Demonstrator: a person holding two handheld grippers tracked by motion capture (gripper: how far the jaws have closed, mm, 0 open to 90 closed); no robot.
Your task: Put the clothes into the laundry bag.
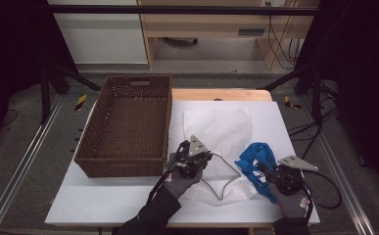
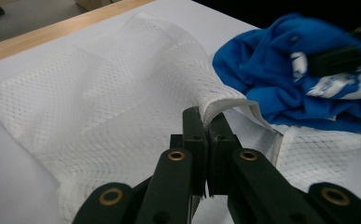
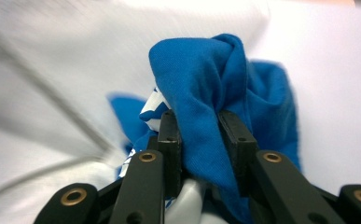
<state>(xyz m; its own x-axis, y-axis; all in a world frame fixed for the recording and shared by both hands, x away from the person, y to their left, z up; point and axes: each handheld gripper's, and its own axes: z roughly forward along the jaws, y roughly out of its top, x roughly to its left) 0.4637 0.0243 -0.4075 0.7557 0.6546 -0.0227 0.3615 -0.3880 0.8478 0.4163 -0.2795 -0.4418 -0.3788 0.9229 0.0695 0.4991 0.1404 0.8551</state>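
My left hand-held gripper (image 2: 205,122) is pinched tight on the mesh laundry bag's (image 1: 219,128) rim; the right hand-held gripper (image 3: 199,122), clamping the blue garment (image 3: 215,79), sits just right of that opening.

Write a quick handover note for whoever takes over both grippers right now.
Left gripper: jaws shut on the rim of the white mesh bag, holding its mouth up.
Right gripper: jaws shut on the bunched blue cloth, just right of the bag's mouth.
Wicker basket sits left on the white table.
Done: both items gripped.
Left, likely: feed the cloth into the bag; it is still outside.
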